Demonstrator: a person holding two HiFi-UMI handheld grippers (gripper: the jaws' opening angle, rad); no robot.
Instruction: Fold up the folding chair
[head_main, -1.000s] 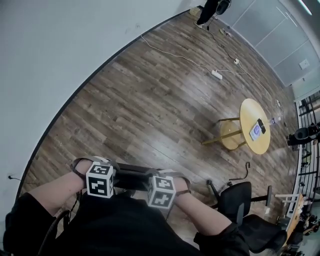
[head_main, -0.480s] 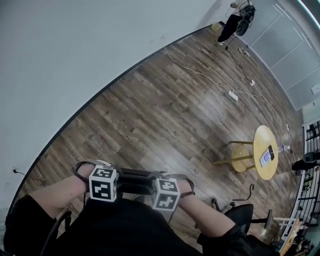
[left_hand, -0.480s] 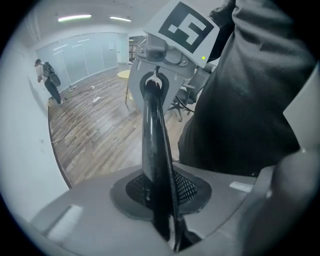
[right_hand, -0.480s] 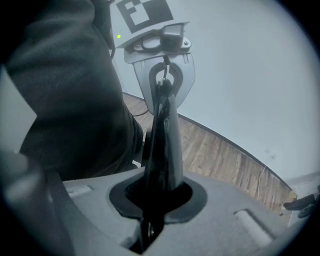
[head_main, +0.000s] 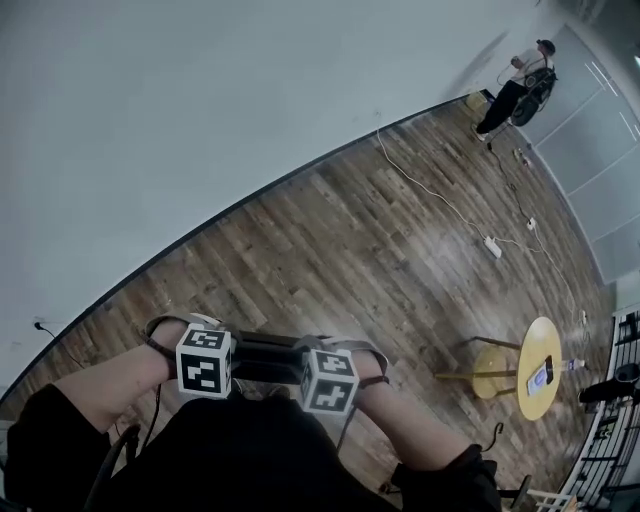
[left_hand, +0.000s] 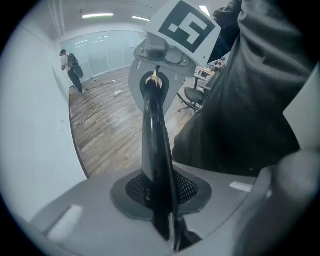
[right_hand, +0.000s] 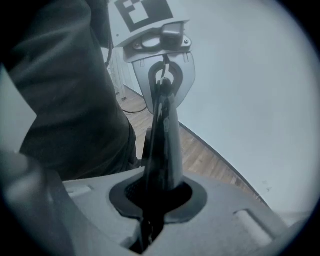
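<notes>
The folding chair shows only as a black bar (head_main: 265, 358) running between my two grippers; the rest is hidden under the person's dark clothing. My left gripper (head_main: 205, 360) is shut on the bar's left end and my right gripper (head_main: 328, 378) on its right end, both held close to the body above the wooden floor. In the left gripper view the bar (left_hand: 152, 130) rises from the left gripper (left_hand: 165, 220), whose jaws pinch it, to the other gripper. The right gripper view mirrors this: the bar (right_hand: 164, 130) is clamped in the right gripper (right_hand: 150, 215).
A pale wall (head_main: 200, 130) stands close ahead, with a socket (head_main: 40, 326) low on it. A round yellow table (head_main: 540, 368) stands at the right. A power strip (head_main: 492, 247) and cable lie on the floor. A person (head_main: 515, 85) stands far off.
Both grippers have travelled across the room with the bar still clamped. The wall now fills more of the head view, and the yellow table has slid toward the lower right.
</notes>
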